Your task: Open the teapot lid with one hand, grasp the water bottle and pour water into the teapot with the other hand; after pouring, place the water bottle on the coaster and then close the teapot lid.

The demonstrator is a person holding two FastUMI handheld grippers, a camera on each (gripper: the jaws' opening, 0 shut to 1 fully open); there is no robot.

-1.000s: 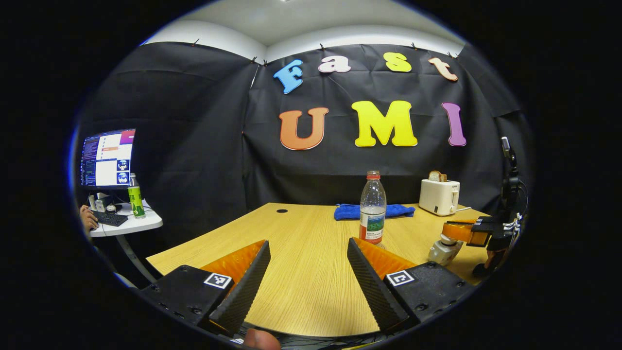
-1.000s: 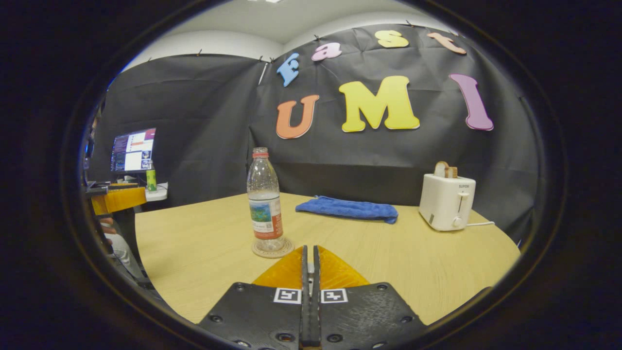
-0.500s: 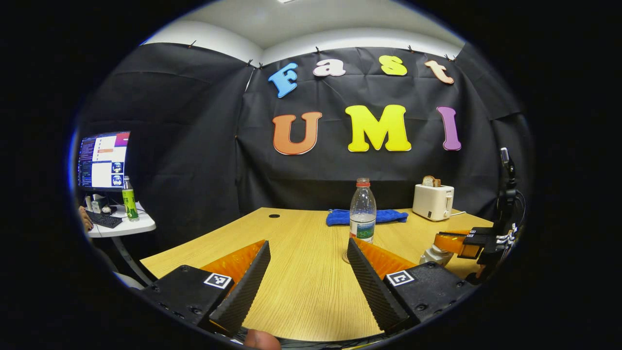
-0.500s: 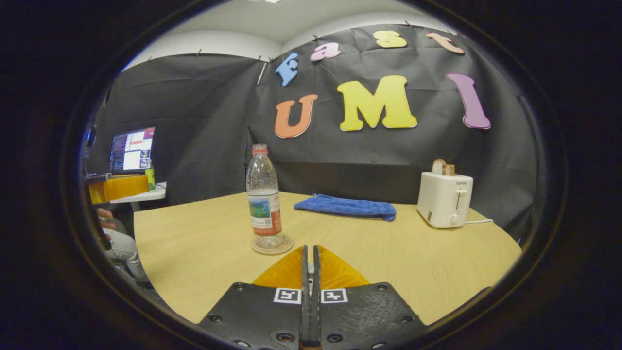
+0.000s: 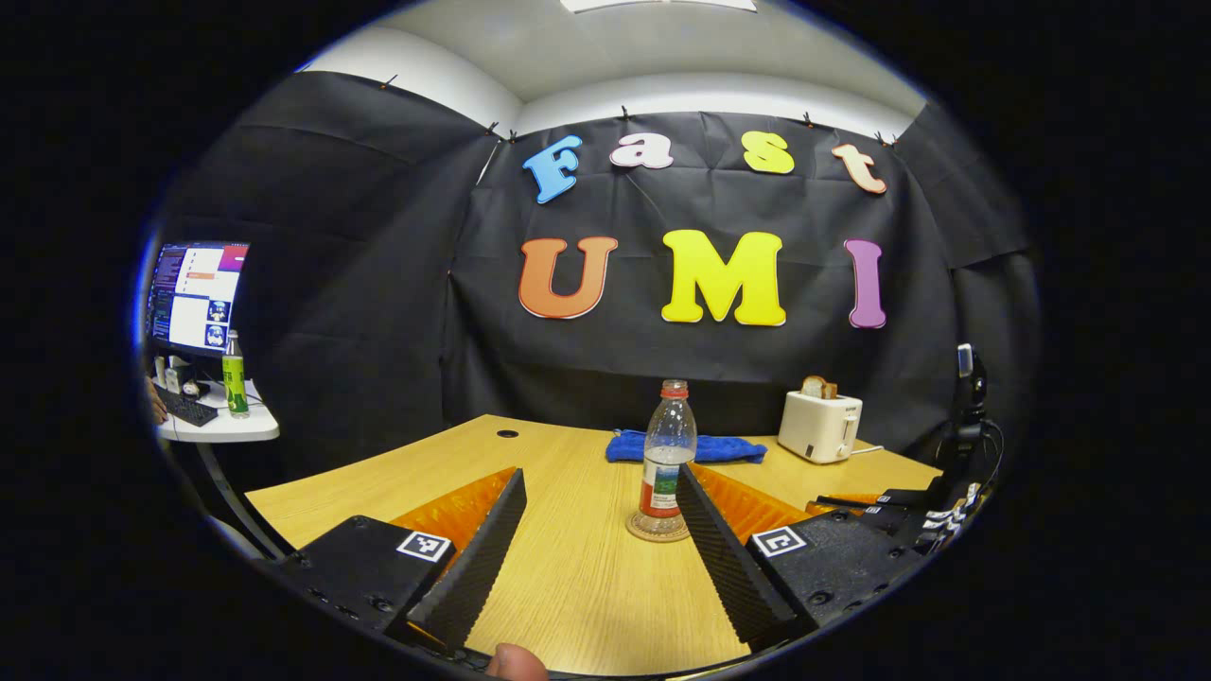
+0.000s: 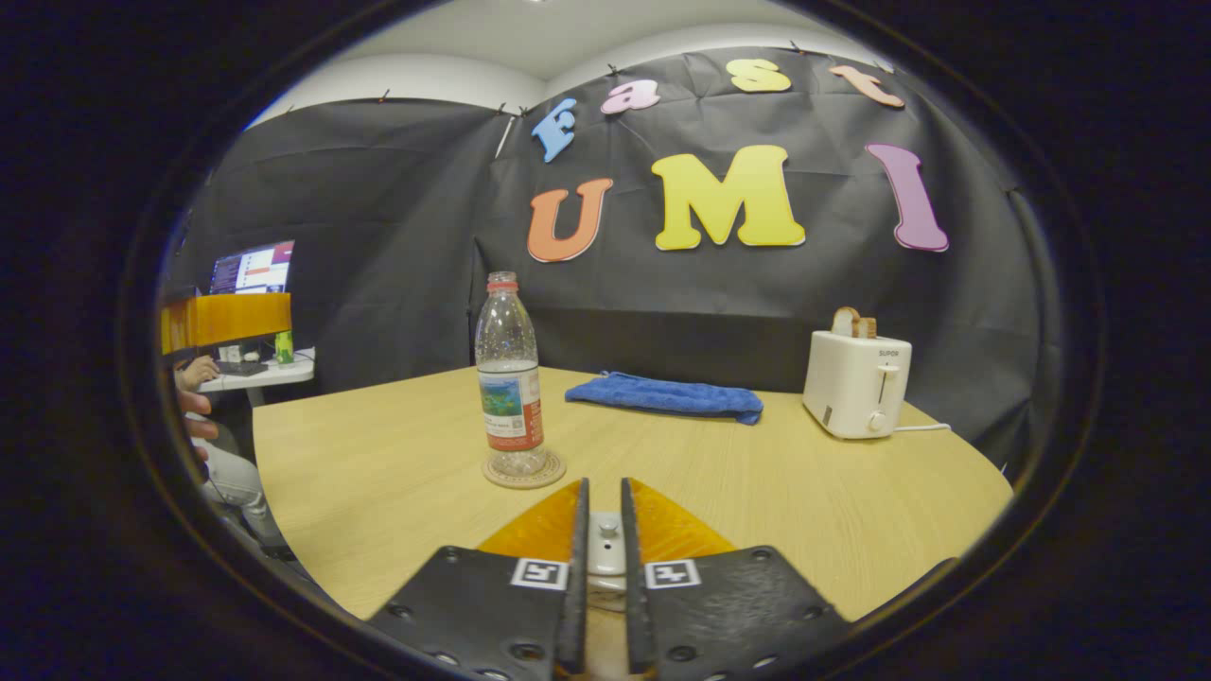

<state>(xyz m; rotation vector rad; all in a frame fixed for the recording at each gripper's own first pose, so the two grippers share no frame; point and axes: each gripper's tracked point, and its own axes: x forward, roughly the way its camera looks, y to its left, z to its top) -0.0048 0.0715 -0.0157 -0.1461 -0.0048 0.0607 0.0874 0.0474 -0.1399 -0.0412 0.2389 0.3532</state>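
Pale wood worktop (image 6: 397, 492): water bottle (image 5: 667, 449) upright on coaster (image 5: 657, 527), ahead of wide-spread left hand-held gripper (image 5: 601, 539); right hand-held gripper (image 6: 602, 530) slightly parted around small knob (image 6: 605, 547), apparently lid's.

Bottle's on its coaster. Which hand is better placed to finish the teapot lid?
Right: the right gripper straddles the lid knob. The left gripper is open, facing the water bottle on the coaster.

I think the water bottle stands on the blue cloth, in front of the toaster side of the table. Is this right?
Not quite. The water bottle stands upright on the round coaster, not on the blue cloth, which lies flat farther back on the table. The right gripper view shows this clearly.
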